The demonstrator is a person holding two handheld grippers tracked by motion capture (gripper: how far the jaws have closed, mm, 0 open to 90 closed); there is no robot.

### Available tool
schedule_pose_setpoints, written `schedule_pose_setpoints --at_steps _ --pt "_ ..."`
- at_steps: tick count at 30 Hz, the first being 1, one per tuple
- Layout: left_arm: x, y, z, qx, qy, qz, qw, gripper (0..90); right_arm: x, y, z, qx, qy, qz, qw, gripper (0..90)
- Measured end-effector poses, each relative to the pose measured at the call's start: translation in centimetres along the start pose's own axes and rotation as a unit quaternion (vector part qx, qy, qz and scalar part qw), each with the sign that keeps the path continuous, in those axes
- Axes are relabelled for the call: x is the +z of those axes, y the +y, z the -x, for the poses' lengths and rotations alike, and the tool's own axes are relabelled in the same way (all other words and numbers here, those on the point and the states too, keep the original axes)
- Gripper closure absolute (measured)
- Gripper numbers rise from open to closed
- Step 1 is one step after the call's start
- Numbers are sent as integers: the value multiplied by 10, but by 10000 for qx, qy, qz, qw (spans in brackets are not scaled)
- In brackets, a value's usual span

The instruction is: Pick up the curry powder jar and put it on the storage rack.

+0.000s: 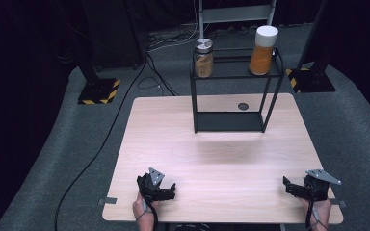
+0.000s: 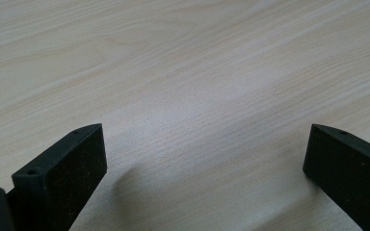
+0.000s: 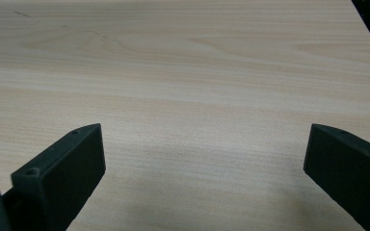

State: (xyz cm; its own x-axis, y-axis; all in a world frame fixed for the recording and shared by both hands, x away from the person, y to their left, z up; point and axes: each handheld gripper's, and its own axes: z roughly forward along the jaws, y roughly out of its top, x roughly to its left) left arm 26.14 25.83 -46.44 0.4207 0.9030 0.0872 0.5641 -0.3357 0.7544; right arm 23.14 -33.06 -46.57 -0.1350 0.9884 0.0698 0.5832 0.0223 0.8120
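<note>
Both tongs stand wide apart and hold nothing. The left tongs point(image 1: 169, 188) and right tongs point(image 1: 289, 186) rest low at the near edge of the pale wooden bench point(image 1: 221, 159). The black wire shelf rack point(image 1: 231, 96) stands at the far middle. On its top sit a small amber glass jar with a metal lid point(image 1: 204, 58) at the left end and a taller orange-filled jar with a white lid point(image 1: 263, 50) at the right end, both upright and well apart from the tongs. The small jar lies nearer the left tongs, the tall jar nearer the right.
</note>
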Motion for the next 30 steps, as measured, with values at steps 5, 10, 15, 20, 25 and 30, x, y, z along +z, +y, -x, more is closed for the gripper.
schedule_pose_setpoints --at_steps 5,10,15,20,25,30 --pt "0 -1 1 17 19 20 10000 6 1 0 -6 -179 -82 -17 9998 0" --pt "0 -1 2 45 36 30 10000 7 -3 -7 -3 -33 -63 195 9998 8" --pt "0 -1 2 52 41 33 10000 7 -3 -6 -5 -41 -114 174 9998 16" --pt "0 -1 3 52 48 39 10000 6 -2 -6 -15 -349 -244 138 9990 37" --pt "1 -1 4 47 84 40 9999 6 -2 -4 -11 -241 -189 108 9995 127" --pt "1 0 3 24 70 31 10000 6 1 0 -13 -313 -208 -14 9993 188"
